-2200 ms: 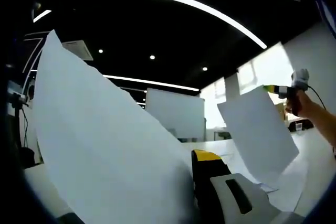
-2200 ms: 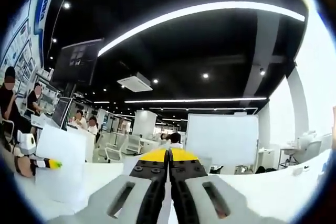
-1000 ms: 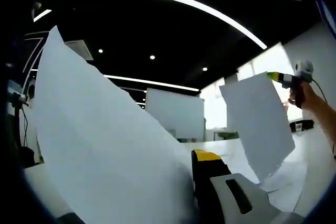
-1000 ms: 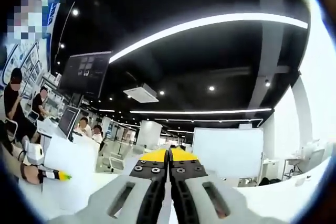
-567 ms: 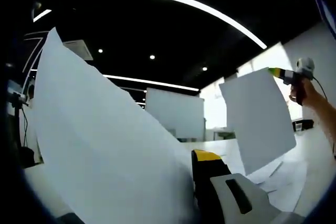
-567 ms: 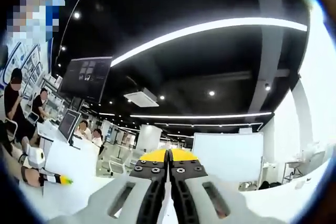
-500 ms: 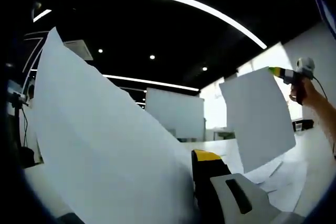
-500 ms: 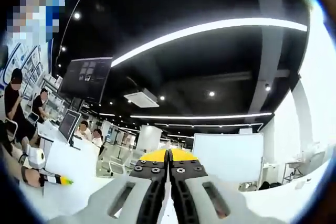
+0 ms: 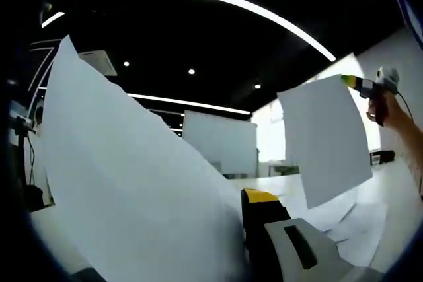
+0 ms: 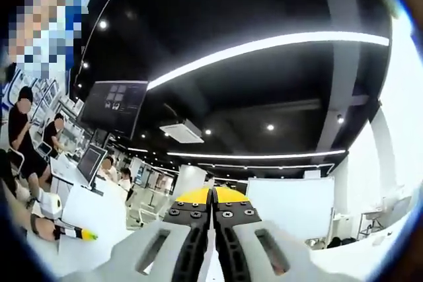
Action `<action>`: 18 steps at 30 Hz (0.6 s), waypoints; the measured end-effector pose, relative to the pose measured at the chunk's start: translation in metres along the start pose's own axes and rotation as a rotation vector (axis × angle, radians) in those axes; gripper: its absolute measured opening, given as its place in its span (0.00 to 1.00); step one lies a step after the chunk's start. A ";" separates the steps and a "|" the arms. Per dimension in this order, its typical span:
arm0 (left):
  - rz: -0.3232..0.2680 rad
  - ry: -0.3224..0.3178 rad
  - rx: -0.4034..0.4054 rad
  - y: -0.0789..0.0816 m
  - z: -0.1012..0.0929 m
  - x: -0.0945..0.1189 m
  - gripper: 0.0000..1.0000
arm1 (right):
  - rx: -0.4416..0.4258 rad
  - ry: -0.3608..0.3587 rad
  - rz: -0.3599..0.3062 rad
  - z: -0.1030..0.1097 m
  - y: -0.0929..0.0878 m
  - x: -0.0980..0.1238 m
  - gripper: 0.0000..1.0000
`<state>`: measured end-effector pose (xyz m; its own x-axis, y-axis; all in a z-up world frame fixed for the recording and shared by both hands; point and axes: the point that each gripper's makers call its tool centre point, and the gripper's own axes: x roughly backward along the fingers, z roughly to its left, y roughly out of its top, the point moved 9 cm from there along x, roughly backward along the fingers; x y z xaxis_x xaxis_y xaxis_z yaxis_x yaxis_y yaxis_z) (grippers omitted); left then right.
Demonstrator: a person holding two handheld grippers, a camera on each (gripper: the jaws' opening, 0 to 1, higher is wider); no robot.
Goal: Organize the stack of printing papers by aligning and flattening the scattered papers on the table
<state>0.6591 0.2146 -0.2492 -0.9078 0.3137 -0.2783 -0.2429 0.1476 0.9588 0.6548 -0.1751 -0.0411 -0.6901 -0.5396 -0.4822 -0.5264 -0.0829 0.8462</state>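
— What does the left gripper [image 9: 264,229] have?

— A large white sheet [image 9: 132,189], raised off the table and tilted, spreading up and to the left across the left gripper view. It hides one jaw; the yellow-tipped jaw that shows lies right against the paper's edge, so the jaws look closed on that sheet

— And the right gripper?

— In the left gripper view the right gripper [image 9: 357,85] comes in from the right, held by a hand [image 9: 390,110], pinching the top corner of a second sheet [image 9: 324,140] that hangs in the air, well apart from the first. In the right gripper view the right one's own two jaws are pressed together, yellow tips meeting, with a thin white edge of paper running between them low down

— Where are the other papers?

— Scattered flat on the white table [image 9: 390,229], below the hanging sheet, a loose pile of papers [image 9: 347,219] with edges out of line

— Anything else around?

— The right gripper view shows the left gripper with its sheet low on the left, a dark monitor [image 10: 114,107] up high, seated people [image 10: 26,137] at desks far left, and a whiteboard [image 10: 291,206]; long ceiling lights [image 10: 264,47] curve overhead
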 end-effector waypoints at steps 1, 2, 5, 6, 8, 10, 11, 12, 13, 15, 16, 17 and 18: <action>0.000 0.000 0.001 0.000 0.000 0.000 0.22 | -0.001 0.002 -0.003 0.000 0.001 0.000 0.00; 0.000 0.000 0.001 0.000 0.000 0.000 0.22 | -0.001 0.004 -0.005 0.001 0.002 0.000 0.00; 0.000 -0.001 0.001 0.000 0.000 0.000 0.22 | 0.001 0.006 -0.017 0.002 0.006 0.001 0.00; 0.000 -0.001 0.001 0.000 0.000 0.000 0.22 | 0.000 0.007 -0.020 0.003 0.007 0.001 0.00; 0.000 -0.001 0.002 0.000 0.000 0.000 0.22 | -0.008 0.014 -0.026 0.003 0.008 0.001 0.00; 0.000 -0.001 0.001 0.000 0.000 0.000 0.22 | -0.014 0.016 -0.029 0.004 0.009 0.002 0.00; 0.000 -0.001 0.001 0.000 0.000 0.000 0.22 | -0.012 0.015 -0.033 0.004 0.010 0.002 0.00; -0.001 -0.001 0.002 0.000 0.000 0.000 0.22 | -0.009 0.013 -0.035 0.004 0.010 0.002 0.00; -0.001 -0.001 0.002 0.000 0.000 0.001 0.22 | -0.006 0.011 -0.037 0.004 0.011 0.003 0.00; -0.001 -0.001 0.002 0.000 -0.001 0.001 0.22 | -0.007 0.011 -0.039 0.004 0.011 0.003 0.00; -0.001 -0.001 0.002 0.000 -0.001 0.001 0.22 | -0.010 0.011 -0.039 0.003 0.011 0.003 0.00; -0.001 -0.001 0.001 0.000 -0.001 0.001 0.22 | -0.010 0.011 -0.038 0.003 0.011 0.003 0.00; -0.002 -0.001 0.001 0.000 -0.001 0.001 0.22 | -0.009 0.010 -0.037 0.003 0.011 0.003 0.00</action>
<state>0.6582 0.2141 -0.2490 -0.9070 0.3147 -0.2799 -0.2440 0.1491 0.9582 0.6449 -0.1752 -0.0340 -0.6653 -0.5442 -0.5111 -0.5472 -0.1103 0.8297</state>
